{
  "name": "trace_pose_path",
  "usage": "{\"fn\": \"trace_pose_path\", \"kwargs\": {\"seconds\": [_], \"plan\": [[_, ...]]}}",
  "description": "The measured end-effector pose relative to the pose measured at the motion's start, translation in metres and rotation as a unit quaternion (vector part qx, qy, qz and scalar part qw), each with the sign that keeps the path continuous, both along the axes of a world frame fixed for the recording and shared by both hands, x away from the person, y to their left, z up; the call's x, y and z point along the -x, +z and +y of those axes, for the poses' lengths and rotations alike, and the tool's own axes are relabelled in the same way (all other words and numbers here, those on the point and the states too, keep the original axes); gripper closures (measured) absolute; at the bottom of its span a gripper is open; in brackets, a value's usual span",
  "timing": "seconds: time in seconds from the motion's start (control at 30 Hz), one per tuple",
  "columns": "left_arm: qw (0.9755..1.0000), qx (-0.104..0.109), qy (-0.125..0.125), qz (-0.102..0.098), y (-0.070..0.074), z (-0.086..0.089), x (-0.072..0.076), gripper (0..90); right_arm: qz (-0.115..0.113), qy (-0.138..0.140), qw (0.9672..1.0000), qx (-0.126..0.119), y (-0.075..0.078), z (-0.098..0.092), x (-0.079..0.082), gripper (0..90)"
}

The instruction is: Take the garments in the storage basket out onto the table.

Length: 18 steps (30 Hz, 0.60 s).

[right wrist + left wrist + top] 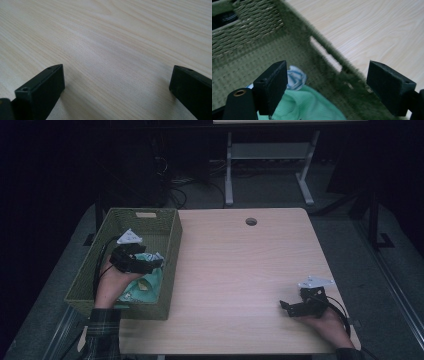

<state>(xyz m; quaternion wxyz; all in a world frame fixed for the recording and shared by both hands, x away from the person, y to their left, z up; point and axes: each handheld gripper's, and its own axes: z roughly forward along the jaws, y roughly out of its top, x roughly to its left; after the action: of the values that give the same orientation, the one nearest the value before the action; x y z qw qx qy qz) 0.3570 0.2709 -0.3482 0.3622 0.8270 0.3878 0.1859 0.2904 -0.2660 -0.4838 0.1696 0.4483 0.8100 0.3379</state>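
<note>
Your left gripper [150, 262] hangs over the green woven basket [170, 270], which sits at the left edge of the worktop [240, 270]. In the left gripper view its jaws stand wide apart with nothing between them: one jaw is over the mint-green cloth [304, 105] lying on the basket floor, the other out over the basket's side wall [329, 50], with the pale wood beyond it. Just past the mint cloth, touching it, lies a small blue-and-white cloth [295, 77]. From the high view the mint cloth [150, 285] is in the near half of the basket, partly under your left hand [112, 282], and whether the jaws touch it cannot be told.

Your right gripper [292, 307] is well apart from the basket, low at the near right part of the worktop, pointing left, with your right hand [327, 322] behind it. In the right gripper view its jaws are spread wide and hold nothing, with bare wood [112, 50] between them. A round cable hole [251, 221] sits near the far edge of the worktop.
</note>
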Motion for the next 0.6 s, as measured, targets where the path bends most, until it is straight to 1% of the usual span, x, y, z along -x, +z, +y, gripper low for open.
{"fn": "trace_pose_path", "kwargs": {"seconds": [0.17, 0.2, 0.27, 0.33, 0.43, 0.47, 0.5, 0.53, 0.6], "plan": [[0.9999, -0.002, 0.012, 0.003, -0.005, 0.007, -0.002, 16.6, 0.001, 0.000, 1.0000, 0.000, 0.000, 0.000, 0.000, 0.0], [0.9998, -0.003, 0.016, 0.007, -0.008, 0.010, -0.003, 16.7, 0.000, 0.000, 1.0000, 0.000, 0.000, 0.000, 0.000, 0.0], [0.9998, -0.005, 0.017, 0.009, -0.010, 0.011, -0.004, 19.1, 0.000, 0.000, 1.0000, 0.000, 0.000, 0.000, 0.000, 0.0], [0.9997, -0.005, 0.020, 0.013, -0.014, 0.015, -0.005, 19.2, 0.000, 0.000, 1.0000, 0.000, 0.000, 0.000, 0.000, 0.0], [0.9996, -0.002, 0.023, 0.012, -0.016, 0.017, -0.006, 20.1, 0.000, 0.000, 1.0000, 0.000, 0.000, 0.000, 0.000, 0.0], [0.9995, -0.004, 0.024, 0.017, -0.020, 0.019, -0.007, 20.3, 0.000, 0.000, 1.0000, 0.000, 0.000, 0.000, 0.000, 0.0], [0.9995, -0.004, 0.024, 0.017, -0.020, 0.019, -0.007, 20.4, 0.000, 0.000, 1.0000, 0.000, 0.000, 0.000, 0.000, 0.0], [0.9995, -0.006, 0.026, 0.018, -0.024, 0.020, -0.008, 20.6, 0.000, 0.000, 1.0000, 0.000, 0.000, 0.000, 0.000, 0.0], [0.9994, -0.006, 0.028, 0.021, -0.027, 0.021, -0.009, 21.1, 0.000, 0.000, 1.0000, 0.000, 0.000, 0.000, 0.000, 0.0]]}}
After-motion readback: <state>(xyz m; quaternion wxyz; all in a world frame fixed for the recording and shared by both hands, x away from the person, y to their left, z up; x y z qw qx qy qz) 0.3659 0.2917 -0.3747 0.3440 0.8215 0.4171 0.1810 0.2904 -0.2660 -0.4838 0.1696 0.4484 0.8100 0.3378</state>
